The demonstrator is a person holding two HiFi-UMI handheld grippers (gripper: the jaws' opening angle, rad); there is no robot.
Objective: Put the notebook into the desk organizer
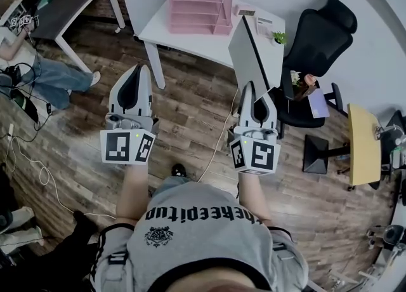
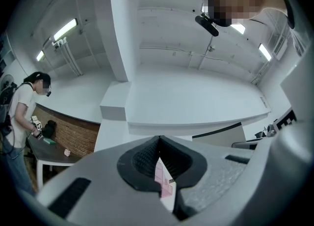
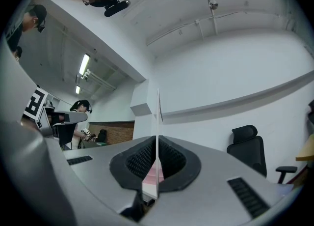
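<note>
The notebook (image 1: 248, 54) is a thin grey book held upright and edge-on, with my right gripper (image 1: 254, 87) shut on its lower edge. In the right gripper view its edge (image 3: 157, 117) rises as a narrow line between the pads of the right gripper (image 3: 157, 144). My left gripper (image 1: 140, 70) is held beside it at the same height, shut with nothing in it, and in its own view the left gripper (image 2: 158, 139) has its tips touching. The pink tiered desk organizer (image 1: 199, 2) stands on the white table (image 1: 155, 29) ahead, and the same organizer (image 2: 164, 181) shows pink through the gap below the tips.
A black office chair (image 1: 319, 35) stands right of the white table, which also carries a small plant (image 1: 279, 37). A dark table (image 1: 68, 4) and a seated person (image 1: 47, 75) are at the far left. Cables (image 1: 35, 169) lie on the wood floor; a yellow tabletop (image 1: 363, 145) is at the right.
</note>
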